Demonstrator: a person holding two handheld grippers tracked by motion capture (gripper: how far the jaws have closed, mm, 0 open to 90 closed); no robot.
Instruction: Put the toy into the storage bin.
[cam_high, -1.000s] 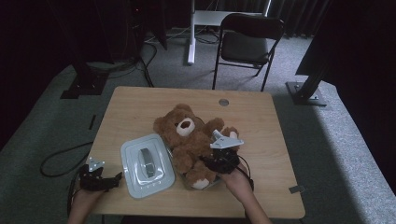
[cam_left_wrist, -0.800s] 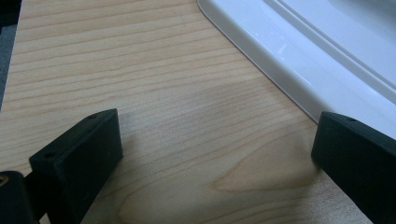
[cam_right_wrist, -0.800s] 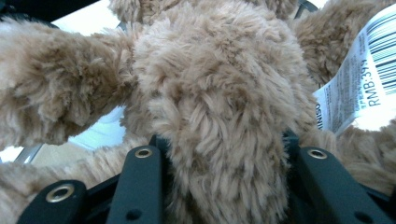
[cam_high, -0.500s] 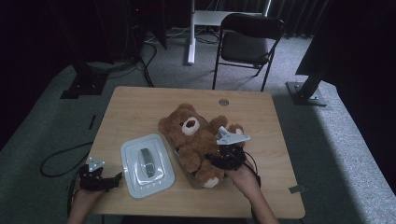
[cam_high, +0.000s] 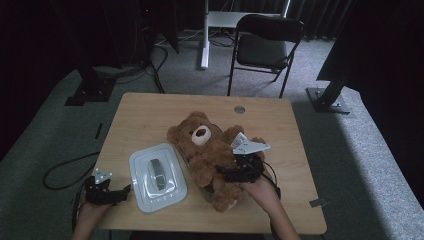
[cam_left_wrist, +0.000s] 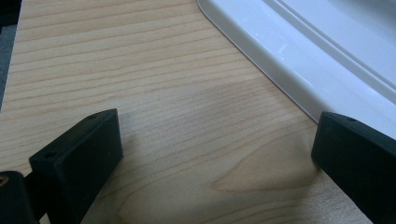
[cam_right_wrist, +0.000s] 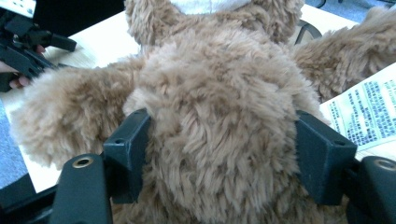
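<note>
2 right fingers (cam_right_wrist: 219, 154) clamp teddy bear (cam_high: 207, 150); left fingers (cam_left_wrist: 219, 154) gape beside white lid (cam_high: 157, 176).

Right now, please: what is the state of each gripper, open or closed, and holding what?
Left gripper: open, holding nothing, over the bare table beside the white lid.
Right gripper: jaws closed on the teddy bear body.

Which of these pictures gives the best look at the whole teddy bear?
The high view: the teddy bear lies sprawled on the table, head, arms and legs all visible beside the white lid. The right gripper view is close up: fur of its body bulging between the right claw jaws. The left gripper view faces bare wood and the lid's edge.
</note>
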